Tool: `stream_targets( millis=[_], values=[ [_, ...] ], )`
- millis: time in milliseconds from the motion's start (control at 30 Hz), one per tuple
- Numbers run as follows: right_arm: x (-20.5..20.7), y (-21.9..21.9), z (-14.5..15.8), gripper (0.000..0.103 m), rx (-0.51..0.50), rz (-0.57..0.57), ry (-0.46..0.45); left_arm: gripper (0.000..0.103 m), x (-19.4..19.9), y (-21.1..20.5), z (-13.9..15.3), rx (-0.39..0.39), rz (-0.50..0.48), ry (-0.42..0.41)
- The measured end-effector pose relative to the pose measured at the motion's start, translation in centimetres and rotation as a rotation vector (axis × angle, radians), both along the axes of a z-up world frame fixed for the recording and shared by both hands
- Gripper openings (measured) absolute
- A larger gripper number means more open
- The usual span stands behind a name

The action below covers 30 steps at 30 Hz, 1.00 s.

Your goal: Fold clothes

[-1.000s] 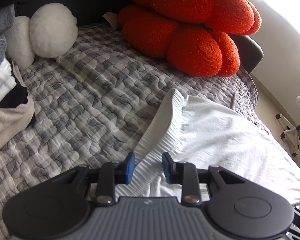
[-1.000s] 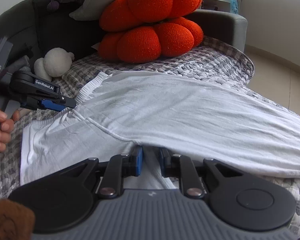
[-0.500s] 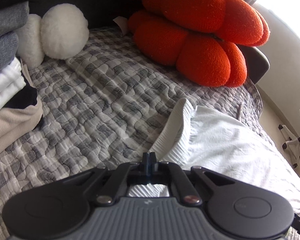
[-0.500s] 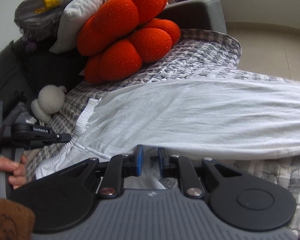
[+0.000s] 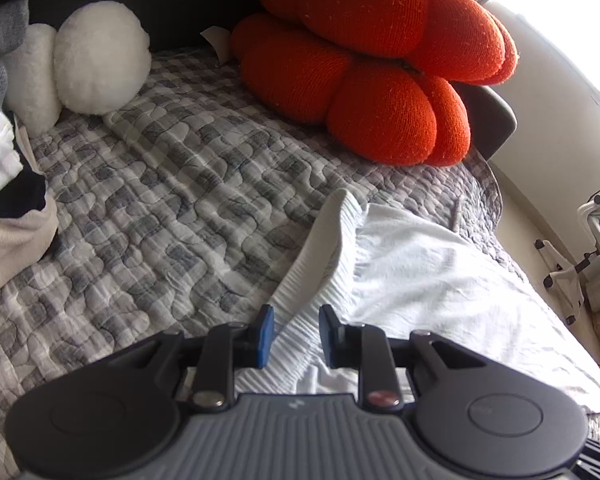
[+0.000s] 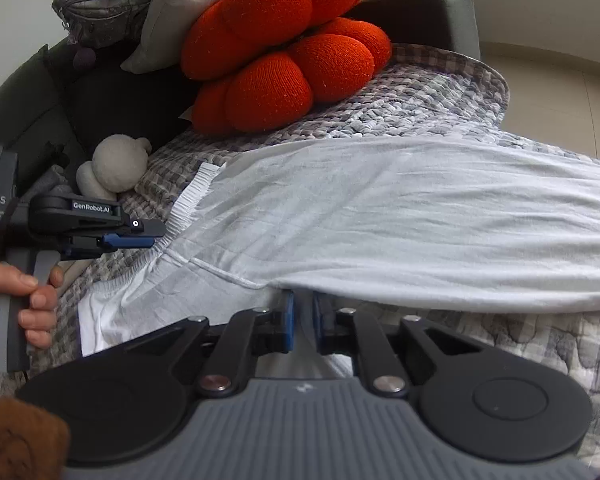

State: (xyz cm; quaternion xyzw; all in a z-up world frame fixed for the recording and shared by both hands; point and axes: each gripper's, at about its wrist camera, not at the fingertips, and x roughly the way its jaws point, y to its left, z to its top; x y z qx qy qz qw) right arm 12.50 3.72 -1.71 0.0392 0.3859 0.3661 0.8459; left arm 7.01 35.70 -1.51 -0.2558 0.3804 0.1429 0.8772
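- Plainly the work is at its start: the white trousers [image 6: 380, 216] lie spread flat across the grey checked quilt [image 5: 172, 208] of the sofa, waistband [image 5: 320, 248] toward the white plush toy [image 5: 96, 56] and legs running off to the right in the right wrist view.
- No fold shows yet; the step in hand looks like taking hold of the garment at two places before lifting or doubling it.
- At the ribbed waistband, the left gripper [image 5: 296, 334] has its blue fingers [image 5: 265, 336] parting, the elastic edge lying between them but with a gap on each side, so it is released and not pinching.
- At the crotch, where the upper leg's lower edge meets the seam, the right gripper [image 6: 303, 322] has drawn its fingers nearly together; a sliver of white cloth seems to sit between the pads, though the overhanging leg hides the tips, so the hold is probable, not certain.
- Next, the left fingers need to clench firmly on the waistband again, since thick elastic may slip from a shallow bite.
- With both holds secure, the likely move is to carry one leg over the other, keeping the cloth taut so no crease forms, clear of the orange cushion [image 6: 284, 52].
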Motion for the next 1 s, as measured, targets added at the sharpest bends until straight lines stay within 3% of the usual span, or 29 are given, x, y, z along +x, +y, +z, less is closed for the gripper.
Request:
stream_targets(
  millis=[233, 333, 433, 600, 800, 1000],
  values=[
    [-0.2, -0.4, 0.8, 0.004, 0.012, -0.029, 0.009, 0.024, 0.5, -1.5, -0.1, 0.104, -0.070, 0.031],
    [0.3, -0.7, 0.0, 0.003, 0.038, -0.046, 0.090, 0.017, 0.7, -2.0, 0.0, 0.165, -0.092, 0.041],
    [0.1, -1.0, 0.9, 0.003, 0.087, -0.040, 0.108, 0.000, 0.8, -2.3, 0.1, 0.197, -0.093, 0.029],
    [0.2, -1.7, 1.0, 0.003, 0.113, -0.062, 0.129, 0.000, 0.7, -2.5, 0.7, 0.224, -0.068, 0.000],
    [0.4, -1.9, 1.0, 0.003, 0.087, -0.082, 0.142, 0.000, 0.3, -1.2, 1.4, 0.196, -0.022, -0.042],
    [-0.3, -2.4, 1.6, 0.003, 0.081, -0.062, 0.154, 0.001, 0.2, 0.2, 0.6, 0.072, -0.007, -0.022]
  ],
)
